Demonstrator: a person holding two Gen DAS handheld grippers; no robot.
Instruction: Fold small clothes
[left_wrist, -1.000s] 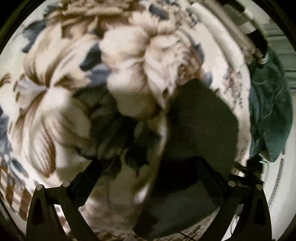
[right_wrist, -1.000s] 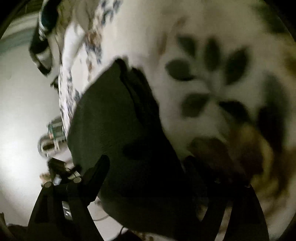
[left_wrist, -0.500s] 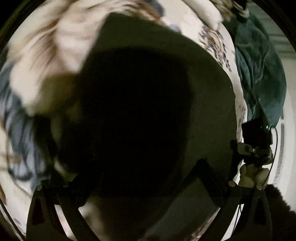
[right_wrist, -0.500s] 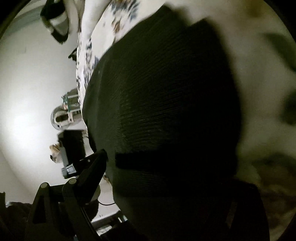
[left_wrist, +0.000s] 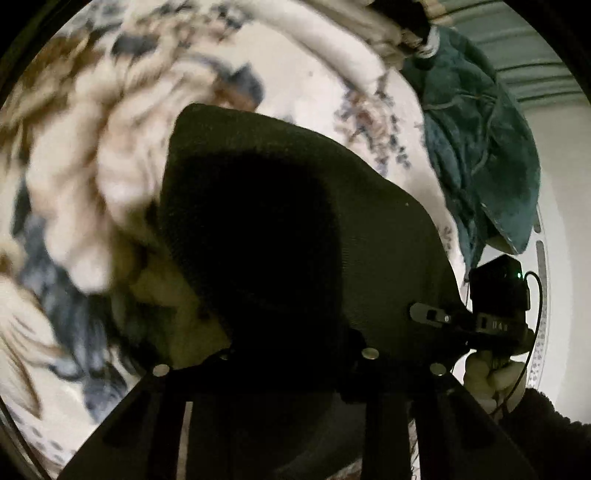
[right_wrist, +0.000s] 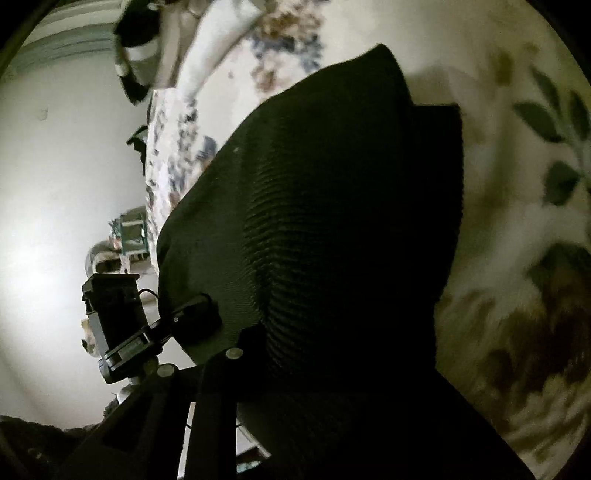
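A small black ribbed garment (left_wrist: 295, 229) hangs between the two grippers above a floral bedspread (left_wrist: 92, 155). In the left wrist view my left gripper (left_wrist: 295, 350) is shut on the garment's near edge, and the cloth drapes over the fingers and hides their tips. In the right wrist view the same garment (right_wrist: 325, 221) fills the middle, and my right gripper (right_wrist: 295, 362) is shut on its edge with the fingers buried in cloth. The right gripper (left_wrist: 436, 317) shows at the garment's right edge in the left wrist view; the left gripper (right_wrist: 192, 314) shows at its left edge in the right wrist view.
A teal garment (left_wrist: 480, 155) lies at the bed's far right edge. A black-and-white striped piece (right_wrist: 136, 66) lies at the far end of the bed. The bed edge drops to a pale floor (right_wrist: 55, 221) with small objects (right_wrist: 125, 236) by it.
Both grippers have shut on the black garment and lifted it off the bedspread. The fingers were spread a second ago; now they are closed and the cloth hangs taut between them.
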